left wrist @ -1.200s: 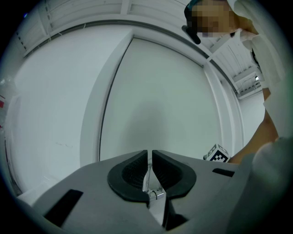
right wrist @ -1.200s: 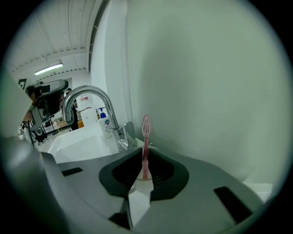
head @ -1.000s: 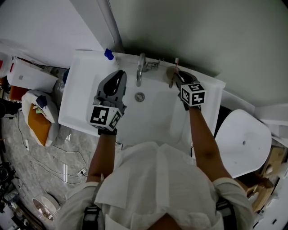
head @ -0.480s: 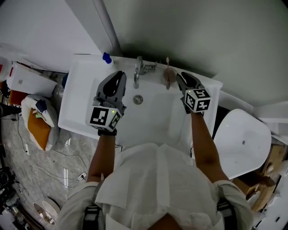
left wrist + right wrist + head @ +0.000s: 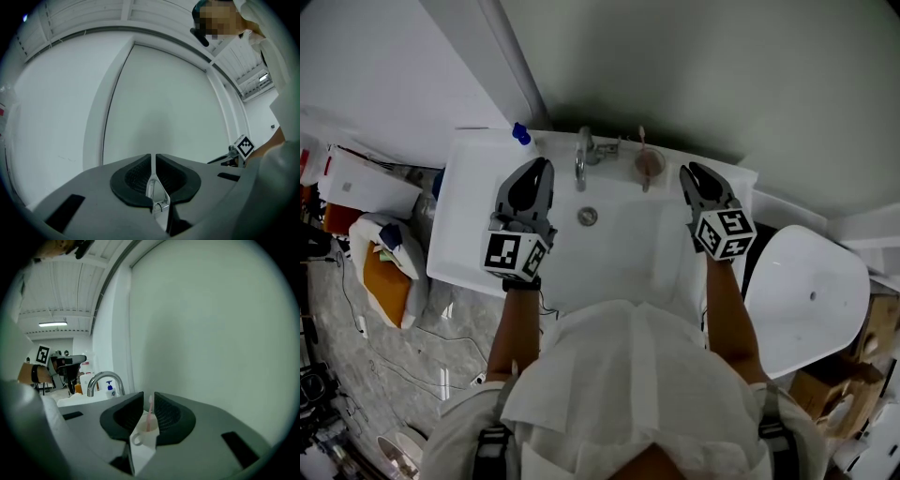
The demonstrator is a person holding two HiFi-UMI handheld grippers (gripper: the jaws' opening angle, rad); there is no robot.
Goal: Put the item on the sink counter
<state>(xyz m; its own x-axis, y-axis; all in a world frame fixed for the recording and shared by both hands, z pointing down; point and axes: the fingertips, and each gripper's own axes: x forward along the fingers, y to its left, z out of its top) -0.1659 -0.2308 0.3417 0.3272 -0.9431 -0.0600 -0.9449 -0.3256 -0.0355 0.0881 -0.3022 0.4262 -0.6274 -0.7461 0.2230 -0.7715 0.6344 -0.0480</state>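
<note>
A small cup (image 5: 649, 164) with a pink toothbrush (image 5: 641, 141) in it stands on the white sink counter (image 5: 469, 206), behind the basin and right of the faucet (image 5: 581, 155). My right gripper (image 5: 692, 174) hovers to the right of the cup, apart from it. In the right gripper view the cup (image 5: 143, 434) and toothbrush (image 5: 150, 411) show through the narrow gap of the right gripper (image 5: 149, 404), whose jaws stand slightly open and touch nothing. My left gripper (image 5: 538, 170) hangs over the basin's left side, and in its own view the left gripper (image 5: 153, 161) is shut and empty, facing the wall.
A soap bottle with a blue pump (image 5: 521, 134) stands at the counter's back left. The drain (image 5: 588, 217) lies mid-basin. A white round seat (image 5: 811, 300) is at the right; bags and cables lie on the floor at the left.
The right gripper has let go of the cup and drawn back to the right; the cup now stands alone on the counter. The left gripper has barely moved.
</note>
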